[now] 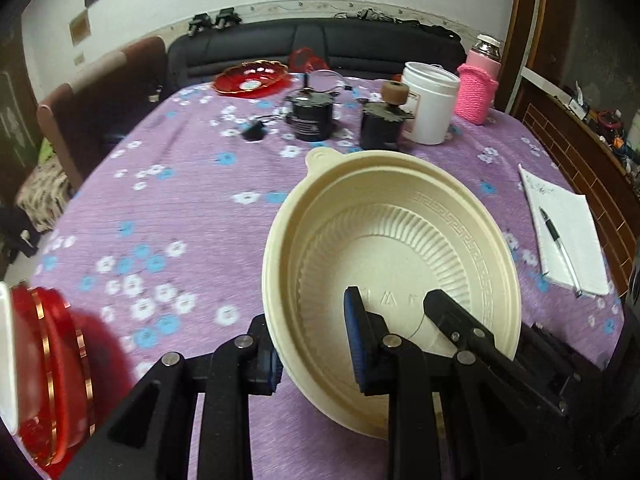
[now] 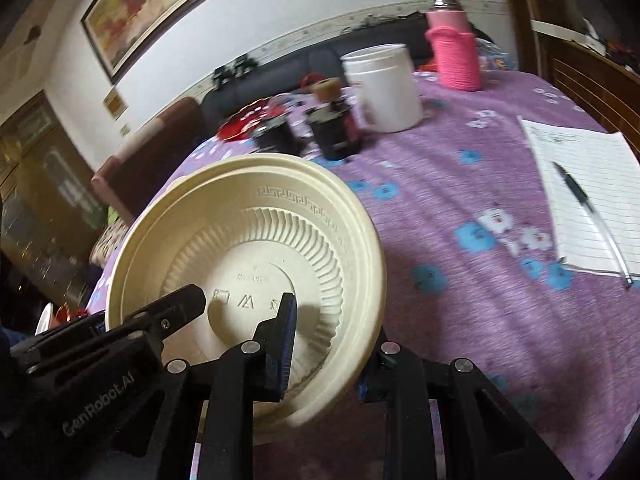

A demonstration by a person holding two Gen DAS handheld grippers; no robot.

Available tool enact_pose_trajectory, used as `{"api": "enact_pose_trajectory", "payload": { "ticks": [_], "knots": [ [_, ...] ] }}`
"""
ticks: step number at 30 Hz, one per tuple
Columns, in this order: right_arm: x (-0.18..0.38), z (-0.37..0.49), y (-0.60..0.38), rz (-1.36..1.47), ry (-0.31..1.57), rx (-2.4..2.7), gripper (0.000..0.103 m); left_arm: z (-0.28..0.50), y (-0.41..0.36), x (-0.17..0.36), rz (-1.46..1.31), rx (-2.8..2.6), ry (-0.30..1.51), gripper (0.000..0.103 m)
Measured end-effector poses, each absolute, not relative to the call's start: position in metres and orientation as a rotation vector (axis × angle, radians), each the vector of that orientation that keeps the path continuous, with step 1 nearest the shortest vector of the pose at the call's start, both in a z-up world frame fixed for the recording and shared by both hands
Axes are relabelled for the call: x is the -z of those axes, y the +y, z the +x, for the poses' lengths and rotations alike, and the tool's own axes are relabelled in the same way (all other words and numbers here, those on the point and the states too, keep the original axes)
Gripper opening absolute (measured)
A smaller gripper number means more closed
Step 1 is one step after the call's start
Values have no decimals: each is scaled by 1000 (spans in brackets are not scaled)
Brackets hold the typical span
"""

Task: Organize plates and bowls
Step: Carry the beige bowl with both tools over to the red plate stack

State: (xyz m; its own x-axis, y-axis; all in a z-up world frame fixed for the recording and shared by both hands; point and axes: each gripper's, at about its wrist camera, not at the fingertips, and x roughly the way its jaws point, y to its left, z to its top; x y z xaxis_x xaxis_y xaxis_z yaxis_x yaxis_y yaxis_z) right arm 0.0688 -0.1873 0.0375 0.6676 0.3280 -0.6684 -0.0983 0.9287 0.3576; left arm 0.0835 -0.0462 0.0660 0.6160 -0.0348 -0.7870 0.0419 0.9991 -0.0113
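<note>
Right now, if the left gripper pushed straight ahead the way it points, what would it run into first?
The left gripper already straddles the cream bowl's rim, so it would press further onto that bowl. Beyond it, roughly in line, stands a dark jar; depth is hard to judge.

Cream bowl [image 1: 392, 240], Greek-key rim; purple floral tablecloth [image 1: 180, 208]; red dish [image 1: 251, 79].
</note>
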Motion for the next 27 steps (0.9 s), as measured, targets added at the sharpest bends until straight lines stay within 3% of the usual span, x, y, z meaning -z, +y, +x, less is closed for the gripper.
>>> {"api": "enact_pose_trajectory", "payload": {
  "ticks": [27],
  "knots": [
    [-53, -48, -158, 297, 813, -282, 23, -39, -8, -86, 13, 138, 846, 24]
  ]
}}
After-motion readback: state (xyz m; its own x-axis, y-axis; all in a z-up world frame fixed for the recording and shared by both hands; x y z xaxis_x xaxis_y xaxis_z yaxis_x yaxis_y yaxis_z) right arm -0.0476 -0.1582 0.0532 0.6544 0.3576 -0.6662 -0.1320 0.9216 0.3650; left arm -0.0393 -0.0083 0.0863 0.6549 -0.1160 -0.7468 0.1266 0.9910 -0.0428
